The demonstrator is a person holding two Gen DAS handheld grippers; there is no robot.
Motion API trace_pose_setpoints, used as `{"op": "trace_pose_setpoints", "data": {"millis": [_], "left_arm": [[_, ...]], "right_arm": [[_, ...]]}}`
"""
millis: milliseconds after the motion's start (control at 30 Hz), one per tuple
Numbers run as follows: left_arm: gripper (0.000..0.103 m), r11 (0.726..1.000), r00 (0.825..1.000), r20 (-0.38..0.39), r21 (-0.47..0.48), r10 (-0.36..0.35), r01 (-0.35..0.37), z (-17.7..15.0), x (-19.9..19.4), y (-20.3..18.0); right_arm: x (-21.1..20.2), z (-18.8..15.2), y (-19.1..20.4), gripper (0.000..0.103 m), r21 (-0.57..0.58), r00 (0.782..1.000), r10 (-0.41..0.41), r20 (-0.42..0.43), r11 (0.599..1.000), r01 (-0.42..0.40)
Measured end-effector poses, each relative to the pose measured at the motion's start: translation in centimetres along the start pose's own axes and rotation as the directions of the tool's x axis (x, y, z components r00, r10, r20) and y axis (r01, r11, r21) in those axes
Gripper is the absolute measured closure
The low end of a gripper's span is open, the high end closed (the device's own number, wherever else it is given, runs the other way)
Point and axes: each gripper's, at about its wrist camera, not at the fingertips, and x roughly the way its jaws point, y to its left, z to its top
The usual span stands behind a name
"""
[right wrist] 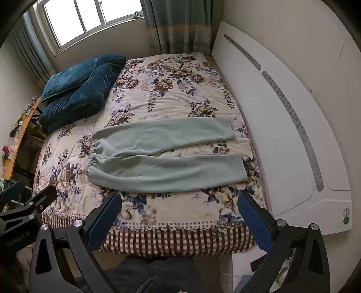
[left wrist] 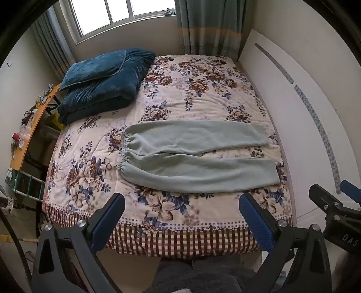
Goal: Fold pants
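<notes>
Left gripper (left wrist: 181, 213): fingers (left wrist: 108, 219) spread as wide as they go, nothing between them, above the near bed edge. Right gripper (right wrist: 177, 211): same, fingers (right wrist: 102, 218) fully apart and empty.

Just beyond the fingertips of both, the light green sweatpants (left wrist: 191, 155) lie flat on the floral bedspread (left wrist: 203, 90), unfolded. Elastic waistband (left wrist: 124, 153) is toward the left fingers' side, both legs run to the right, w/ a narrow gap between the legs near the cuffs.

Further out, left of the fingers: dark blue pillow (left wrist: 92, 67) on a folded blue blanket (left wrist: 101, 97). Right of the fingers: white headboard (right wrist: 282, 135). Farthest: window (left wrist: 108, 13) & curtain (left wrist: 207, 24).
</notes>
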Motion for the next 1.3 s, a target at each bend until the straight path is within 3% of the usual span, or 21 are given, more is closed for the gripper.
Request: {"op": "trace_pose_setpoints", "data": {"millis": [1300], "left_arm": [[0.000,1.000,1.000,0.024,-0.014,-0.013,0.014,0.2,-0.4,-0.7]], "right_arm": [[-1.6,0.6,0.0,0.000,0.009,1.000,0.021,0.017,1.000,-0.021]]}}
